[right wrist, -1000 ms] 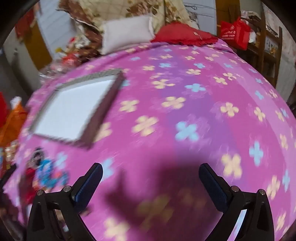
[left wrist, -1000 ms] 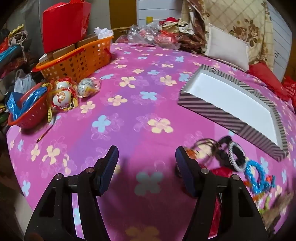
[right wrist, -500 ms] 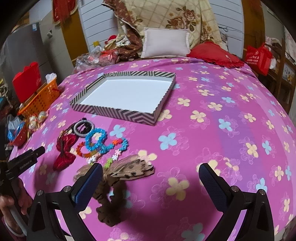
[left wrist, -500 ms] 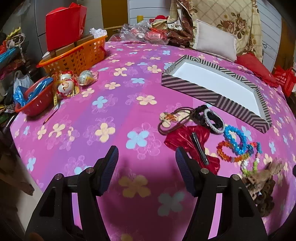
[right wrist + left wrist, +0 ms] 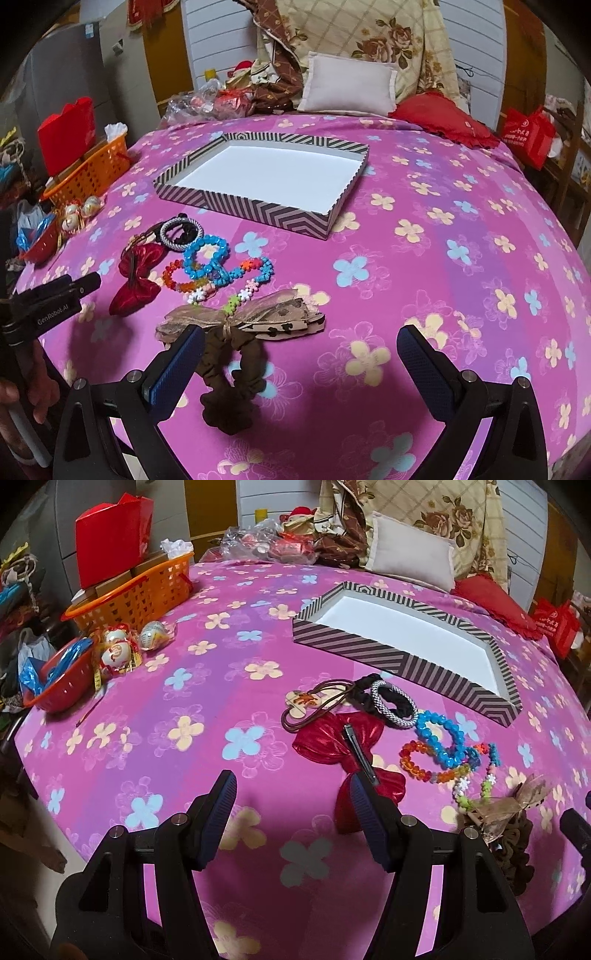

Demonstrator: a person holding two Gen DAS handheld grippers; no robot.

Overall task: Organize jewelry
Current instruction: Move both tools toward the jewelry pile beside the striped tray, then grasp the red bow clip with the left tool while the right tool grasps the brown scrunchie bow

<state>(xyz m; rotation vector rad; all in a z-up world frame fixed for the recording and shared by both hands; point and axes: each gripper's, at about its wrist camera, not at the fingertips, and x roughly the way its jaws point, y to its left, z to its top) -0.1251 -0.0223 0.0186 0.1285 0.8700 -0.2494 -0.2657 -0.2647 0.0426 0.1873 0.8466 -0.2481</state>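
We see a bed covered by a pink flowered bedspread (image 5: 461, 206), and we read it from its left edge across. At the left edge sit an orange basket (image 5: 136, 590) and a red bowl (image 5: 59, 686), with 3 wrapped eggs (image 5: 118, 653) between them.

Near the front edge, our left gripper (image 5: 290, 812) hovers with its jaws parted and nothing between them; its right finger (image 5: 365, 834) overlaps the red bow hair clip (image 5: 343, 746) in the left wrist view, though we cannot tell if they touch. Just behind the bow lie a brown cord necklace (image 5: 314, 705) and a black-and-white bangle (image 5: 395, 709).

Right of these lie a blue bead bracelet (image 5: 207, 254), touching an orange bead bracelet (image 5: 177, 277), then a flower-bead string (image 5: 243, 284).

Nearer the front edge rests a brown scrunchie with a sheer bow (image 5: 236, 332). Our right gripper (image 5: 299, 369) hangs over it, jaws spread wide and holding nothing; its left finger (image 5: 177, 369) sits beside the scrunchie.

Behind the jewelry, toward the middle of the bed, stands the striped shallow box (image 5: 240, 206), white inside. At the head edge lie a white pillow (image 5: 347, 88) and a red cushion (image 5: 443, 114).
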